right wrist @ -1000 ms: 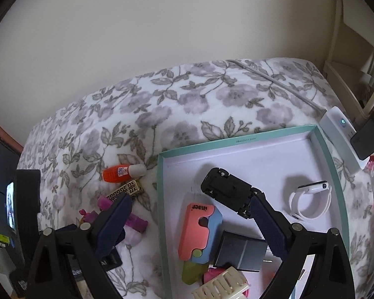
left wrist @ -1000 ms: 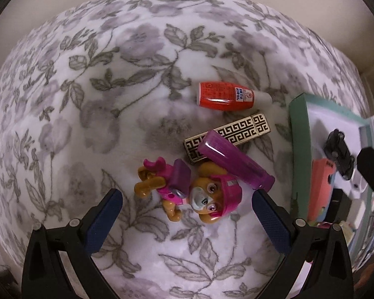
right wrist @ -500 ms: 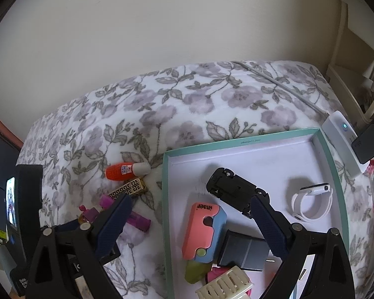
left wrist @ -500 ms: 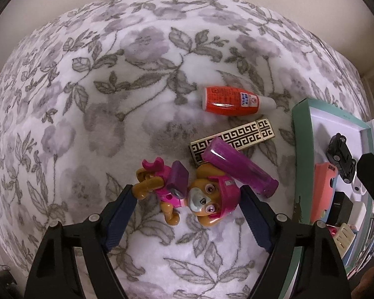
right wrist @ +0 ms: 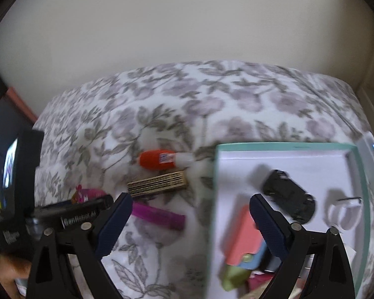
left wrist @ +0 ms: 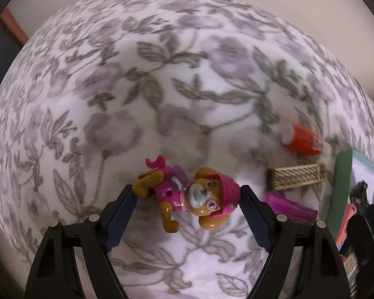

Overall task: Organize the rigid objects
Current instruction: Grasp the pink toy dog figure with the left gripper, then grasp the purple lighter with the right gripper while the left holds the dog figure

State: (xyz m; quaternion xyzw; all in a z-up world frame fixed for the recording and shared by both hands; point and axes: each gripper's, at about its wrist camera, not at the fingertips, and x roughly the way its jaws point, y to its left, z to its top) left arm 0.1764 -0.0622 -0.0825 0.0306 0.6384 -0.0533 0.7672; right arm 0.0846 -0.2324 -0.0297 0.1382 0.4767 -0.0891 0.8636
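A brown toy dog in a pink outfit (left wrist: 207,199) sits between the dark blue pads of my left gripper (left wrist: 186,189), which is shut on it at the rump and the hat, just above the floral bedspread. An orange glue bottle (left wrist: 303,140), a gold patterned bar (left wrist: 299,177) and a purple tube (left wrist: 289,208) lie to its right. In the right wrist view my right gripper (right wrist: 190,200) stands open and holds nothing, over the left rim of the teal box (right wrist: 281,145). The bottle (right wrist: 159,159), bar (right wrist: 158,183) and tube (right wrist: 159,215) lie left of that rim.
Inside the box lie a black toy car (right wrist: 289,199), a white watch (right wrist: 341,214), a coral and blue item (right wrist: 244,239) and other small things. A white device (right wrist: 371,164) sits past its right side. A wall runs behind the bed.
The left jaws have narrowed onto the toy dog, and the dog now sits clear of the purple tube, to its left. The right gripper has shifted left across the box toward its left rim.
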